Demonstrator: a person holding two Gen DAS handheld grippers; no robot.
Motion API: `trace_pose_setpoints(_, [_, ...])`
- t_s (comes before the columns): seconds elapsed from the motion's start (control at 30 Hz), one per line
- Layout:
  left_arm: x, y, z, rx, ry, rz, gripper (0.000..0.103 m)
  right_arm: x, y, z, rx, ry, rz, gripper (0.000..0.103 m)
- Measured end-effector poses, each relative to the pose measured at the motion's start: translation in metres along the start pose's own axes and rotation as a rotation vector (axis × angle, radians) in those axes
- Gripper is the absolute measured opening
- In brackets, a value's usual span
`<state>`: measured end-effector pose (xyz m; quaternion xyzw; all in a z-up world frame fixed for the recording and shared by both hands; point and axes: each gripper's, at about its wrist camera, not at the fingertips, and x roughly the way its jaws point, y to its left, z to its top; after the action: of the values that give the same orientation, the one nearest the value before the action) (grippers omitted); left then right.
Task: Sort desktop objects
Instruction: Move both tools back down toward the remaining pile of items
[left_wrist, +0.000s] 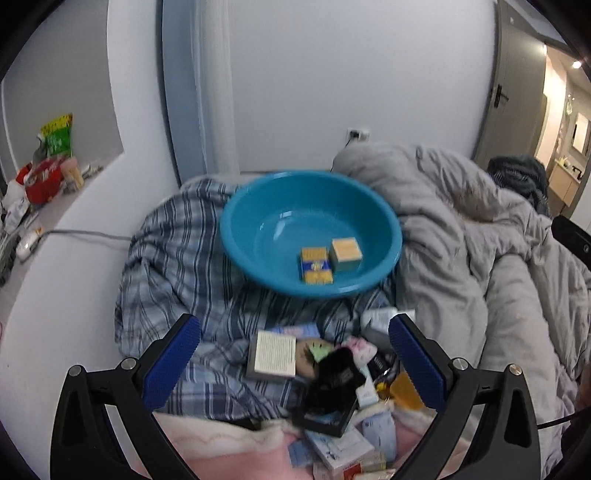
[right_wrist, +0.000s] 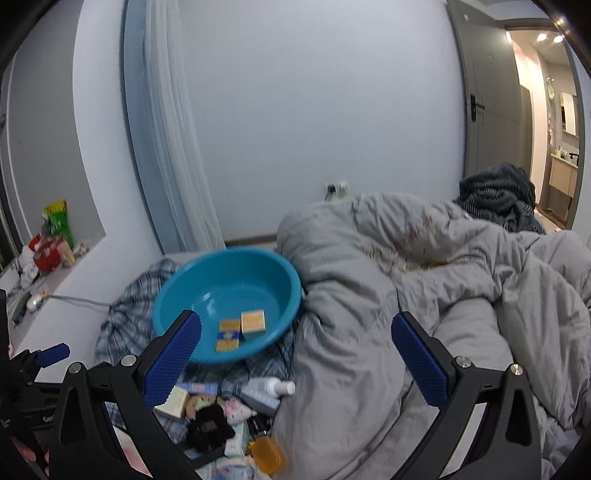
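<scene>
The left gripper (left_wrist: 294, 363) sits closest in its view, jaws spread wide and holding nothing, its blue pads (left_wrist: 173, 363) framing a pile (left_wrist: 332, 387) of small things on the bed. The right gripper (right_wrist: 296, 356) is just as wide open and empty, hanging over the grey duvet (right_wrist: 424, 295), with its left pad in front of the basin's near rim.

The duvet lies in a bunched heap that takes up the right side of the bed and presses against the basin's right edge. A striped cloth (left_wrist: 173, 258) spreads under and left of the basin (left_wrist: 251, 221). The basin is teal, round and sits tilted on the cloth beyond the pile; most of its floor is bare.

Two boxes lie touching in the basin's near right part: a yellow-and-blue box (left_wrist: 315, 266) with its long axis running away from the camera, and a squarer tan box (left_wrist: 345, 254) at its right.

In the pile, a white flat box (left_wrist: 274, 355) lies at the left edge, a black case (left_wrist: 332, 384) in the middle, an orange case (right_wrist: 269, 455) nearer, and a white bottle (right_wrist: 267, 393) on its side, cap pointing right at the duvet.
</scene>
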<state>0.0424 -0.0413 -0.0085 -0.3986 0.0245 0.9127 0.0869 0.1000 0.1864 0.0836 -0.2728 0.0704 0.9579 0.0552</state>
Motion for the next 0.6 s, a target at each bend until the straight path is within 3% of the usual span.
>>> trace_pose_setpoints(0.3, [0.017,0.008,-0.016,0.005,0.052,0.020,0.103,0.023,0.001,-0.030,-0.039,0.095,0.001,0.102])
trace_pose_setpoints(0.6, [0.023,0.011,-0.014,0.026,0.073,0.023,0.103,0.031,0.005,-0.034,-0.047,0.118,0.009,0.102])
